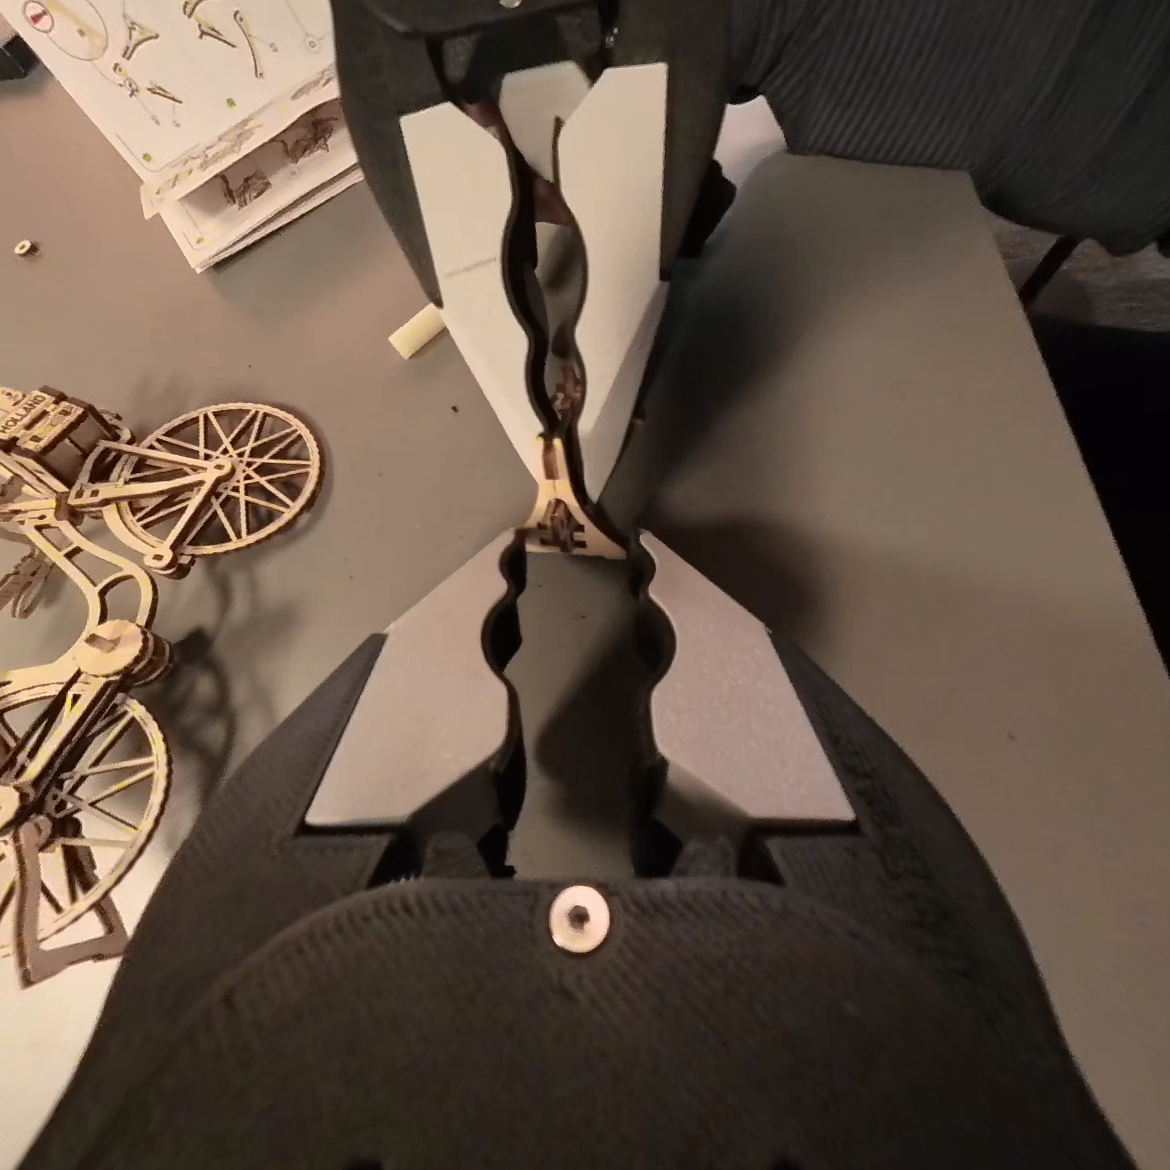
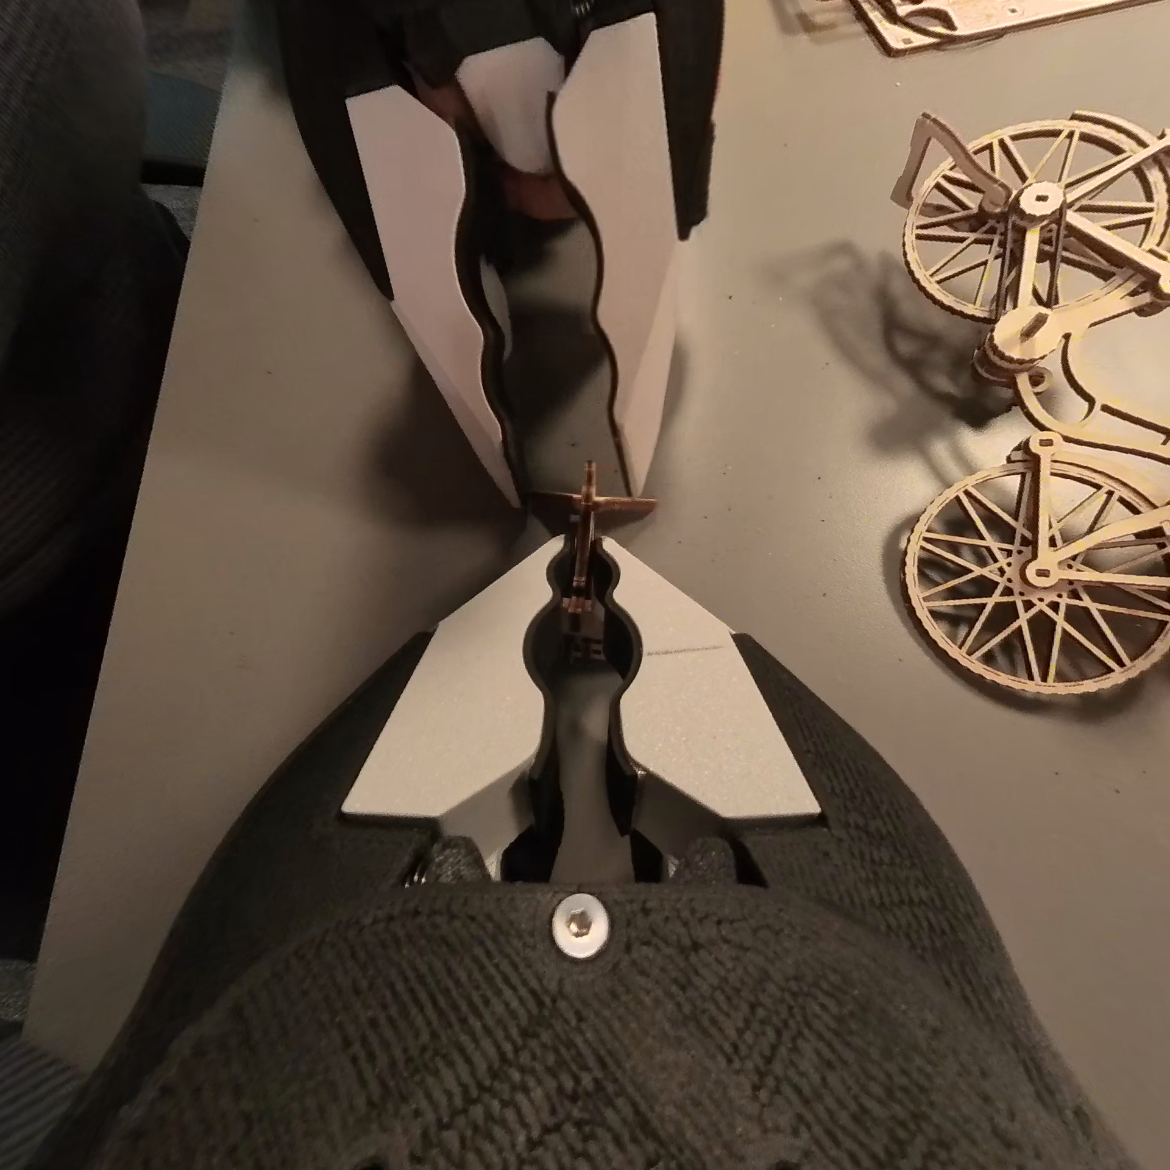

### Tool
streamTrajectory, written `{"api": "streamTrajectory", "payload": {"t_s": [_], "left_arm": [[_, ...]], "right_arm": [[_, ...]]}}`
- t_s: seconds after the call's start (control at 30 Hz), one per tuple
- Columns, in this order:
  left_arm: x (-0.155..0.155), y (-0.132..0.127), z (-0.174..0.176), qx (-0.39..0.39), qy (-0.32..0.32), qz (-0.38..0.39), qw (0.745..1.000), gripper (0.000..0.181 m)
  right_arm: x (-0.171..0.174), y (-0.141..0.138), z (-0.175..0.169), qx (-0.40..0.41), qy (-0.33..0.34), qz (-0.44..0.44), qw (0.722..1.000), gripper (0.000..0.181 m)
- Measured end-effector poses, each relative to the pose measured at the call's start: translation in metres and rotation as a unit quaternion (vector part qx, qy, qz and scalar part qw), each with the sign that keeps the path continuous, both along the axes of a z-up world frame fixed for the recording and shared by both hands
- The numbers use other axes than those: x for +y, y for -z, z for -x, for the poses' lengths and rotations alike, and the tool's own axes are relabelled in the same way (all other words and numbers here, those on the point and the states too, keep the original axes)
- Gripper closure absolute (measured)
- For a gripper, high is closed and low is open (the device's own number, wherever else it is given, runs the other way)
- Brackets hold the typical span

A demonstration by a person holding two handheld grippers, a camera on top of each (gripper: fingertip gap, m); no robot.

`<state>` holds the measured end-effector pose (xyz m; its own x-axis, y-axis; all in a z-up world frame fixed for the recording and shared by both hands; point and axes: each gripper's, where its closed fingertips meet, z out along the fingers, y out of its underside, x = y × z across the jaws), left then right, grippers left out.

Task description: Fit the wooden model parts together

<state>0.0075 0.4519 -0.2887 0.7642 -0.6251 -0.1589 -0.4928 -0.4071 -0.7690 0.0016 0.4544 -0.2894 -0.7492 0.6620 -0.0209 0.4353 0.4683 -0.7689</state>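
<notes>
— Which step was judged to be in hand?

— The joining of two small wooden pieces, it was judged. A flat, flared piece [image 1: 573,528] was held across its width between the fingertips of the left tongs [image 1: 577,552], which were set only as wide as that piece. A thin upright piece [image 2: 582,551] was pinched edge-on by the right tongs [image 2: 584,546], which were nearly closed on it. The two sets of tongs were pointed tip to tip above the grey worktop [image 2: 760,443], near its edge.

— Were the pieces already mated?

— In the right wrist view the upright piece was seen crossing the flat one like a small cross, so a slot seemed to have been entered. How fully it was seated could not be told.

— And the rest of the model?

— A wooden bicycle [image 1: 107,570] was laid on its side on the worktop, well apart from the tongs; instruction sheets [image 1: 209,107] were seen beyond it.

— What was called for next?

— A straight, gentle push along the slot, it was thought, with both grips kept square so that the thin wood was not twisted or snapped.
</notes>
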Motion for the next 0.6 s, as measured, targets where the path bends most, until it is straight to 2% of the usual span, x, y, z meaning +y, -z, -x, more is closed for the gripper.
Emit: {"api": "streamTrajectory", "payload": {"t_s": [0.1, 0.2, 0.6], "left_arm": [[0.0001, 0.0000, 0.0008, 0.000, -0.002, 0.000, 1.000, 0.150], [-0.0012, 0.0001, -0.0003, 0.007, 0.002, -0.005, 1.000, 0.159], [-0.0020, 0.0006, 0.0001, 0.000, -0.001, 0.003, 1.000, 0.161]], "right_arm": [[0.0002, 0.0000, 0.0002, -0.001, 0.001, 0.000, 1.000, 0.178], [0.0020, 0.0001, 0.0008, 0.000, 0.006, -0.001, 1.000, 0.178], [0.0025, 0.0001, 0.0009, -0.001, 0.008, 0.001, 1.000, 0.178]]}}
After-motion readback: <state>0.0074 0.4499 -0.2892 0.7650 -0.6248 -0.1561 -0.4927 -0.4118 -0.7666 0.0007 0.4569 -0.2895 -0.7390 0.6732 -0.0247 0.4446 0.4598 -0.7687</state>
